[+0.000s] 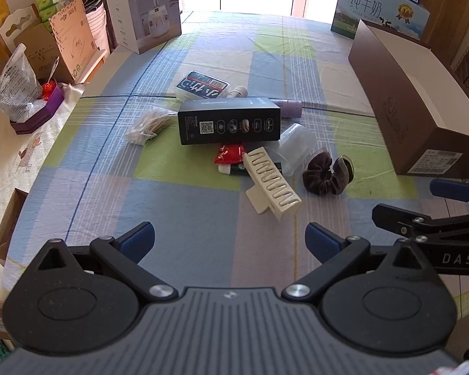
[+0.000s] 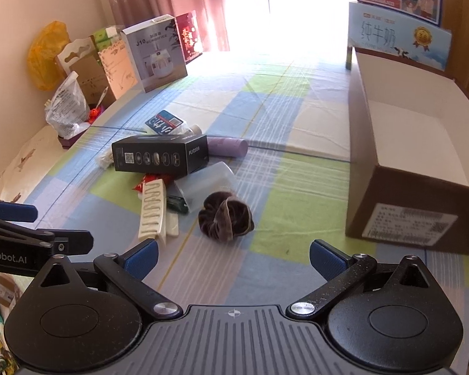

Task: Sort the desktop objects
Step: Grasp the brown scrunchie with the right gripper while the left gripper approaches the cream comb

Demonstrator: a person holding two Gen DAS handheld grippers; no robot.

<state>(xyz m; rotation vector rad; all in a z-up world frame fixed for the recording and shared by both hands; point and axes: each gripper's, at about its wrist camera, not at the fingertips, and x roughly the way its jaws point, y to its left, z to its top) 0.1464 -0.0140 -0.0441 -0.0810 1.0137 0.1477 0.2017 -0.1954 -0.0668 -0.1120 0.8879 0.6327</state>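
A heap of small objects lies mid-table: a black box (image 1: 229,121) (image 2: 160,155), a cream comb-like holder (image 1: 271,182) (image 2: 153,216), a dark velvet scrunchie (image 1: 325,173) (image 2: 225,217), a clear plastic cup (image 1: 294,148) (image 2: 207,184), a red sachet (image 1: 228,153), a purple tube (image 1: 288,108) (image 2: 229,147), a bag of cotton swabs (image 1: 148,125) and a blue-labelled packet (image 1: 202,86) (image 2: 162,122). My left gripper (image 1: 229,242) hangs open in front of the heap. My right gripper (image 2: 233,261) is open too, just short of the scrunchie. Nothing is held.
An open brown cardboard box (image 1: 400,115) (image 2: 419,168) with a white inside stands at the right. A humidifier box (image 1: 143,12) (image 2: 155,53), cartons and a plastic bag (image 1: 15,89) line the left edge. A milk carton (image 1: 380,12) stands at the back right.
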